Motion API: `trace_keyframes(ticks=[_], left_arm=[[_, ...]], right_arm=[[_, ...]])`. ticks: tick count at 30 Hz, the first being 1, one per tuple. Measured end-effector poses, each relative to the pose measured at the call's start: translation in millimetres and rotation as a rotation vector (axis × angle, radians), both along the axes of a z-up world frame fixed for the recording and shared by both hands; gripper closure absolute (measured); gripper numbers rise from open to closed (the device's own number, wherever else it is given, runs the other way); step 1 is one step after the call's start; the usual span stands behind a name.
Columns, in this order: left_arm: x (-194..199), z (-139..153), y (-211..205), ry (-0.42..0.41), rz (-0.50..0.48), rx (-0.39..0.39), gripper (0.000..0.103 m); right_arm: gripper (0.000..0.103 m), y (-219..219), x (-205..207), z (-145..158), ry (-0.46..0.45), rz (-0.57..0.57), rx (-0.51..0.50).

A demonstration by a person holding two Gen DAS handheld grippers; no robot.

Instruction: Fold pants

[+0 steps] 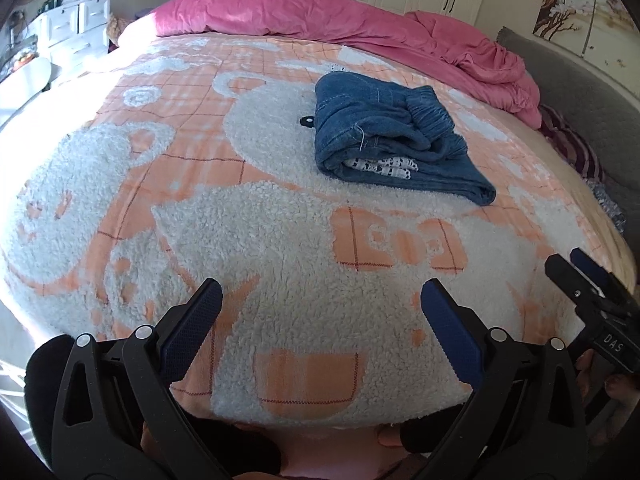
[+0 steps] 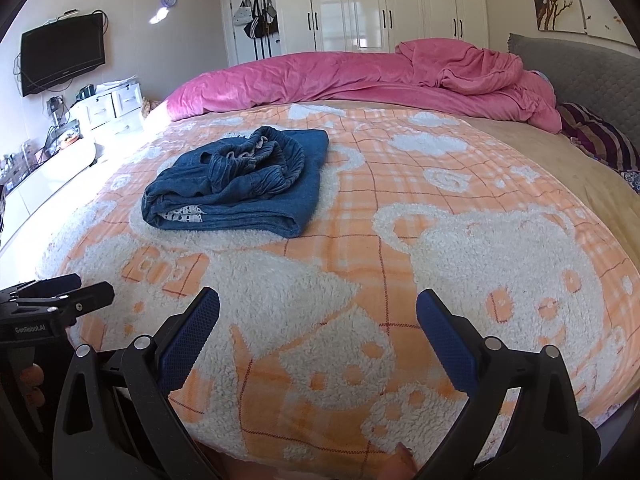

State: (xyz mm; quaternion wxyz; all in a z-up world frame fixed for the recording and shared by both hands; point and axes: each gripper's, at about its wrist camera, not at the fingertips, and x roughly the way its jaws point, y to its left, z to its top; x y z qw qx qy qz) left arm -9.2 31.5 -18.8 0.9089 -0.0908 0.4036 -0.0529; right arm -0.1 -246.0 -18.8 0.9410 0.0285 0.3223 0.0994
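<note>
A pair of blue denim pants lies folded into a compact bundle on the orange-and-white fleece blanket, its elastic waistband bunched on top and a patterned white lining showing at the near edge. In the right wrist view the same pants sit left of centre, well beyond the fingers. My left gripper is open and holds nothing, hovering over the blanket near the bed's front edge. My right gripper is open too, with nothing between its blue pads. Each gripper shows at the edge of the other's view.
A crumpled pink duvet runs along the far side of the bed. A grey headboard and striped pillow lie at the right. White drawers, a wall TV and wardrobes stand beyond.
</note>
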Motion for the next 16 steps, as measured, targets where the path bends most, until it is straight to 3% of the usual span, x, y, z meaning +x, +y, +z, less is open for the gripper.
trace_keyframes(ticks=[2,4,8,11,14,16], left_arm=[[6.5,9.9,15.2,-0.031,-0.006,-0.057,0.009],[24.5,22.4,38.8,-0.045,0.029,-0.066,0.009],[91.5,25.2,102.1,0.048,0.174,0.085,0.009],[142.7,14.6,160.0,0.118,0.311,0.202,0.009],[186.6,-1.4,211.6,0.194,0.385,0.274,0.009],[200.5,-13.2,235.4,0.197,0.398,0.252,0.008]], right_arm=[[0.005,-7.0,7.0,1.4,0.010,-0.013,0.007],[0.005,-21.5,15.3,5.0,0.011,-0.055,0.018],[0.005,-78.7,45.1,13.4,0.048,-0.196,0.020],[0.005,-143.1,82.8,14.9,0.099,-0.347,-0.049],[0.005,-217.4,128.2,9.4,0.146,-0.509,-0.106],[0.005,-259.0,157.8,-3.1,0.203,-0.585,-0.099]])
